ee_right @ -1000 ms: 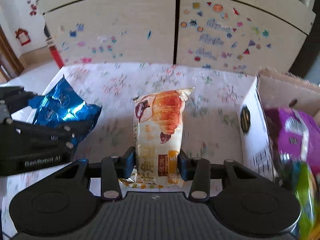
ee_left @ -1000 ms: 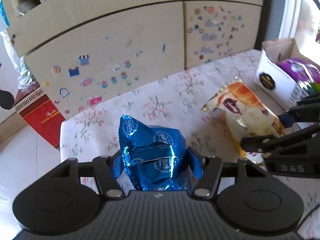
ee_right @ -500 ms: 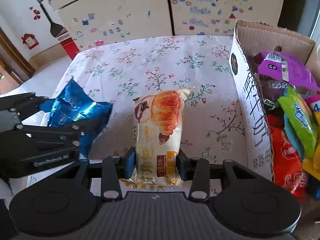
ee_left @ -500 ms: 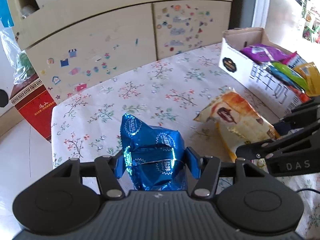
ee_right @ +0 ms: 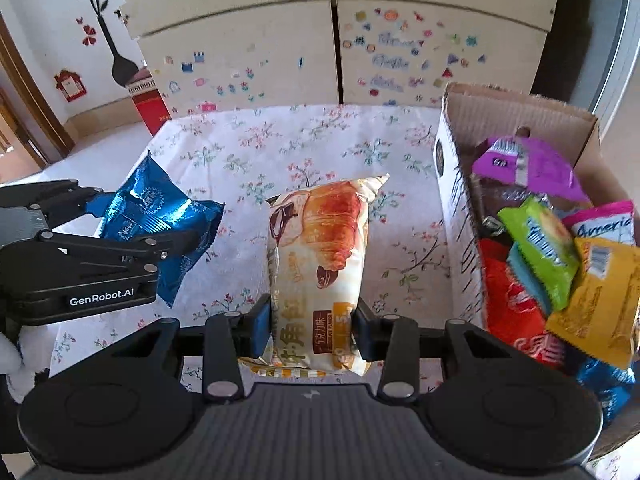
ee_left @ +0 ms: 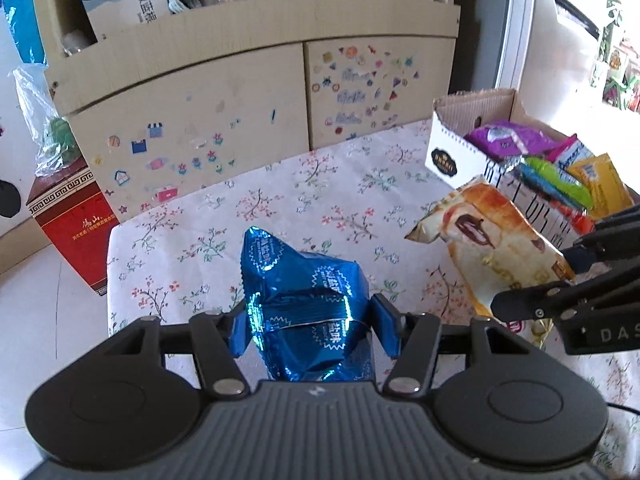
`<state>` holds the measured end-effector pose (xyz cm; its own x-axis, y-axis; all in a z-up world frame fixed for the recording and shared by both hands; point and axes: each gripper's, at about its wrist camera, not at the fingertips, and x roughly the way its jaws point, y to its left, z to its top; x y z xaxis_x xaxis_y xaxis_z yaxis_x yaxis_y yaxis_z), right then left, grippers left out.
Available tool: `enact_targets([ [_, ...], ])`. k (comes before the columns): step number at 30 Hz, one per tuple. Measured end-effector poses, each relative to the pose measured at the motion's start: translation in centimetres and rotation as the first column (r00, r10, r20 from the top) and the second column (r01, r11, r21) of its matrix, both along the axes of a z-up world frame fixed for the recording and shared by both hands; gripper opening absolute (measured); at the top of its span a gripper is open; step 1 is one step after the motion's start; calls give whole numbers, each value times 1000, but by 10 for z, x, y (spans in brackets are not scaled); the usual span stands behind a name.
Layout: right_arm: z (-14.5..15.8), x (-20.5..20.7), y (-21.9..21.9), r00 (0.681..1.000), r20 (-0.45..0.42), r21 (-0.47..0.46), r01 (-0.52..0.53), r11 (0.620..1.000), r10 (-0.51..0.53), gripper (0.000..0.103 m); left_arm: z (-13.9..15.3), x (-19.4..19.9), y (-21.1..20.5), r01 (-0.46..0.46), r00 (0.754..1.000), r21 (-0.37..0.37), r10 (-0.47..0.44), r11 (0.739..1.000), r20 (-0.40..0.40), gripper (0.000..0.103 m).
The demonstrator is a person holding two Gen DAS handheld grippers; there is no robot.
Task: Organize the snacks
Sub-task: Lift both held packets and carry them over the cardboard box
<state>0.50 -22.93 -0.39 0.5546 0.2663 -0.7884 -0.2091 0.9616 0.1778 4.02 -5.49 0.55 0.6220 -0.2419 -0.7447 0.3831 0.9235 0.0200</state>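
My left gripper [ee_left: 308,330] is shut on a shiny blue foil snack pack [ee_left: 306,280], held above the floral tablecloth [ee_left: 280,208]. From the right wrist view the same blue pack [ee_right: 160,220] hangs at the left in the left gripper [ee_right: 132,224]. My right gripper [ee_right: 308,328] is shut on a croissant packet [ee_right: 320,248], cream with an orange pastry picture, lifted off the cloth. That croissant packet [ee_left: 492,240] shows at the right of the left wrist view, clamped by the right gripper [ee_left: 560,276]. A cardboard box [ee_right: 452,184] of snack packs stands to the right.
Inside the box lie a purple pack [ee_right: 528,164], a green pack [ee_right: 540,248], a yellow pack [ee_right: 600,296] and a red pack [ee_right: 516,312]. Behind the table stands a beige cabinet [ee_left: 240,112] covered in stickers. A red carton [ee_left: 68,220] sits on the floor at the left.
Both grippers have lifted with their packs and drawn back from the cabinet. More of the tablecloth and the box's inside have come into view.
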Motion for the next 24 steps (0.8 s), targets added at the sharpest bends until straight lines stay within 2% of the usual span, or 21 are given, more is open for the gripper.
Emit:
enact_targets([
  [9,28,-8,-15,993,115,-13,5,1000,-4,48,22,3,-13,-13,994,-42,18,999,109,59],
  [16,44,-13,-41,982,182,-19,63,998,-58,48,25,2,-30,4,992,-75,6,997,129,59],
  [24,52,-24,-75,968,216,-15,137,990,-131,48,34,-5,-55,59,987,-101,-43,993,157,59],
])
